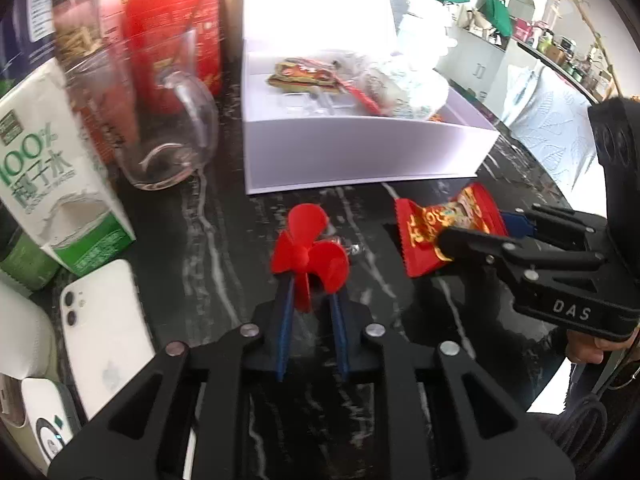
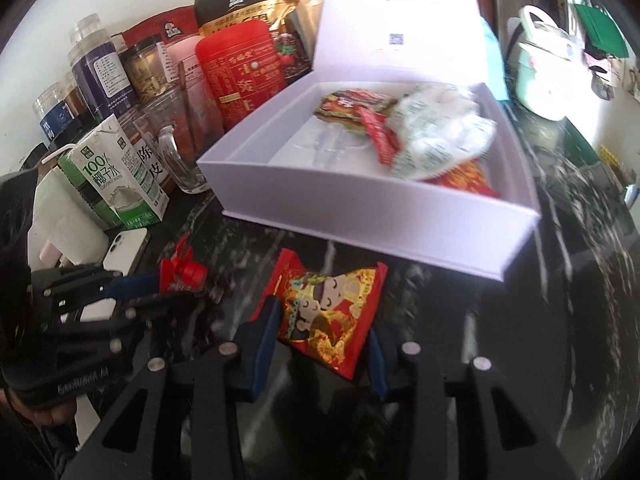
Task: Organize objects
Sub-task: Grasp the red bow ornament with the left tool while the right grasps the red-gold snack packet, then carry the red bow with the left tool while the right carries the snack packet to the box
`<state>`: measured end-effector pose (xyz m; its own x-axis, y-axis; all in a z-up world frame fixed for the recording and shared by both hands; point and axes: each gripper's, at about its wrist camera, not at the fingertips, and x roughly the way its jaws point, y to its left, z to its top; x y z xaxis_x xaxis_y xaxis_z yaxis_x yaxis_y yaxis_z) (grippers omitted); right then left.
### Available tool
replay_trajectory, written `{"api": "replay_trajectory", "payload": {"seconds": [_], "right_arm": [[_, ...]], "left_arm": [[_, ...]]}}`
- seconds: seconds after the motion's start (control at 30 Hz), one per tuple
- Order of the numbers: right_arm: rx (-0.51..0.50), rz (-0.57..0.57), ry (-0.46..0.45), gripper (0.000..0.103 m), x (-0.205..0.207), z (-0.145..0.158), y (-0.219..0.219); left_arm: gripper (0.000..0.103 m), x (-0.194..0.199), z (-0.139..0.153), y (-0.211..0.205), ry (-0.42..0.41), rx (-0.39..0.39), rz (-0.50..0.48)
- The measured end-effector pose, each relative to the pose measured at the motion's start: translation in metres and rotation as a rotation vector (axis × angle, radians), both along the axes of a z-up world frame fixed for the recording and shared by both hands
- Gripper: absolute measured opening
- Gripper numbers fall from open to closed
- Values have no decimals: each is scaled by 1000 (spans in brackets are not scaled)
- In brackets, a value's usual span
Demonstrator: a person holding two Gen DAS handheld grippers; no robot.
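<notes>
My left gripper (image 1: pixel 311 280) is shut on a small red propeller fan (image 1: pixel 308 256), holding it just above the dark marble counter; it also shows in the right wrist view (image 2: pixel 182 274). My right gripper (image 2: pixel 320 320) is closed around a red snack packet (image 2: pixel 330 312) with a cartoon figure, also seen in the left wrist view (image 1: pixel 444 232). An open white box (image 2: pixel 400 216) lies behind both, holding several snack packets (image 2: pixel 432 132).
On the left stand a coconut water carton (image 1: pixel 52 184), a glass mug (image 1: pixel 176 136), a red tin (image 2: pixel 240 76), jars and snack bags. A white phone (image 1: pixel 104 328) lies at the near left. A pale green container (image 2: pixel 544 76) stands at the back right.
</notes>
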<state>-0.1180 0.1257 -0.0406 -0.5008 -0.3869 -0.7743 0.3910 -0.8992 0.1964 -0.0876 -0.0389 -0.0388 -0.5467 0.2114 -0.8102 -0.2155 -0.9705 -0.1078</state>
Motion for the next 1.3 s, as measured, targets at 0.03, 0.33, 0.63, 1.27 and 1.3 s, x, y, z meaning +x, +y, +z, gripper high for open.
{"api": "replay_trajectory", "payload": {"seconds": [0.03,0.33,0.63,1.27,1.3], "right_arm": [[1,-9,0,40,4,0,5],[4,-62,4,40,30,2,39],[-22,-80,18,37,41,5,53],[-48,-70,58,14,56,19,56],[-48,-73,60,14,57,20,56]], "left_arm": [[14,1,0,3,4,-5,-5],[2,7,-3,28,10,-25,-61],[2,11,0,33,0,-19,-66],[2,22,11,40,11,-30,-60],[2,22,11,40,11,-30,-60]]}}
